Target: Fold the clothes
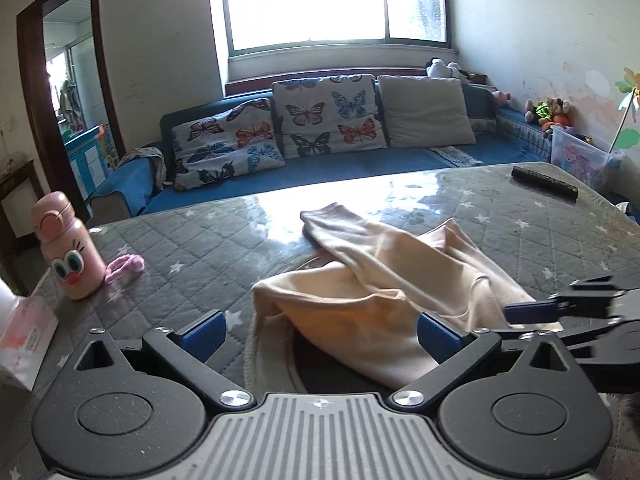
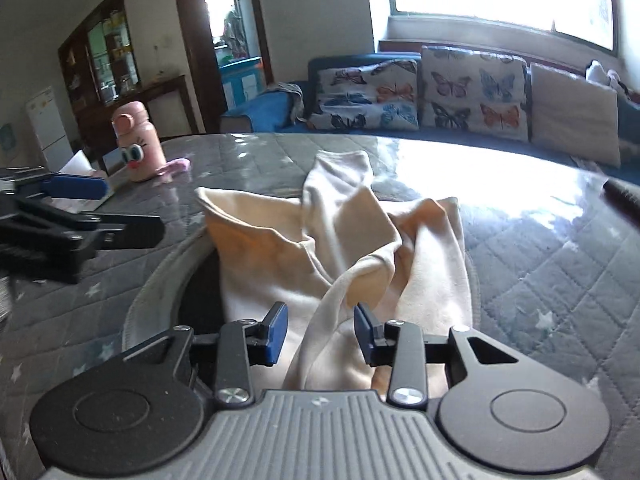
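A cream garment (image 1: 380, 280) lies crumpled on the grey quilted table (image 1: 200, 248), partly over a round grey mat (image 1: 250, 360). My left gripper (image 1: 320, 330) is wide open above the garment's near edge, holding nothing. In the right wrist view the garment (image 2: 320, 240) is bunched, with a fold rising between the blue pads (image 2: 276, 332). My right gripper (image 2: 320, 334) is partly open around that fold, with gaps on both sides. The right gripper also shows in the left wrist view (image 1: 532, 312), and the left gripper in the right wrist view (image 2: 72, 200).
A pink cartoon bottle (image 1: 66, 248) with a pink strap (image 1: 124, 266) stands at the table's left. A tissue pack (image 1: 24, 340) lies near the left edge. A black remote (image 1: 546, 182) lies at the far right. A blue sofa (image 1: 320, 160) with cushions stands behind the table.
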The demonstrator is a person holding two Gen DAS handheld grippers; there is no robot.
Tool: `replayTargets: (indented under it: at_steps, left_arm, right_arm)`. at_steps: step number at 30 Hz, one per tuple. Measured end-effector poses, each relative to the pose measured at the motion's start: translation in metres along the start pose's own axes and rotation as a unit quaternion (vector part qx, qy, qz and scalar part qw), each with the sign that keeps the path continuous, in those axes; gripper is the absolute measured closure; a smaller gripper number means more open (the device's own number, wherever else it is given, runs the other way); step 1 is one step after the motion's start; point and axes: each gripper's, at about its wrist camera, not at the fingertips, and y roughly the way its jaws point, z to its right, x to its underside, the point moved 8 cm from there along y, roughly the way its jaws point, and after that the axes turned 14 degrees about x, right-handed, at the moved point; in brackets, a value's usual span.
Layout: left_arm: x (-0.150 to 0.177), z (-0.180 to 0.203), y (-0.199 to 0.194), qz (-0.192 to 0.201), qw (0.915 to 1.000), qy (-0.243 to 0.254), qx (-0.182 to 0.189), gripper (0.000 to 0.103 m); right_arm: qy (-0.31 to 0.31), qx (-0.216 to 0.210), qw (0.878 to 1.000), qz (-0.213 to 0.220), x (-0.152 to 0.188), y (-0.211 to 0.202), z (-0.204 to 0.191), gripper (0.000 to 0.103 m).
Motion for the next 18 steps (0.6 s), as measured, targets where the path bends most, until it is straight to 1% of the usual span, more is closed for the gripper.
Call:
replayTargets:
  at_steps: [1,2,3,4,5,6,8,10,13,15,18]
  left_arm:
    - [-0.001,0.0,0.0,0.001,1.0,0.001,0.001,0.0]
    - [-0.002,0.001,0.0,0.002,1.0,0.002,0.001,0.0]
    - [-0.003,0.001,0.0,0.002,1.0,0.003,0.001,0.0]
    - [-0.004,0.0,-0.001,0.003,1.0,0.004,0.0,0.0]
    - [-0.004,-0.001,-0.002,0.005,1.0,0.004,-0.001,0.0]
    - [-0.005,-0.003,-0.003,0.006,1.0,0.003,-0.001,0.0]
    - [-0.006,-0.006,-0.005,0.007,1.0,-0.001,-0.003,0.0]
    - [-0.007,-0.006,-0.007,0.009,1.0,-0.002,0.0,0.0]
    - [-0.009,-0.005,-0.008,0.011,0.9999,-0.001,0.005,0.0]
    - [-0.01,-0.003,-0.009,0.012,0.9999,0.001,0.009,0.0]
    - [-0.01,0.004,-0.007,0.008,0.9997,0.009,0.019,0.0]
  right_arm:
    - [0.003,0.0,1.0,-0.003,0.0,0.006,0.001,0.068]
    - [0.006,0.001,1.0,-0.005,0.0,0.011,0.002,0.072]
    - [0.003,0.0,1.0,-0.007,0.0,0.016,0.0,0.088]
    - [-0.001,0.001,1.0,-0.004,0.0,0.016,-0.003,0.095]
    - [-0.006,0.003,1.0,0.0,0.001,0.016,-0.006,0.095]
    - [-0.013,-0.001,1.0,0.011,0.0,0.01,-0.009,0.098]
    - [-0.028,-0.012,0.999,0.03,-0.001,-0.005,-0.02,0.099]
    - [-0.056,-0.035,0.996,0.055,-0.001,-0.027,-0.036,0.099]
    - [-0.101,-0.061,0.99,0.079,0.006,-0.055,-0.06,0.099]
    - [-0.133,-0.081,0.984,0.086,0.015,-0.071,-0.079,0.099]
    - [-0.168,-0.115,0.976,0.071,0.034,-0.08,-0.104,0.098]
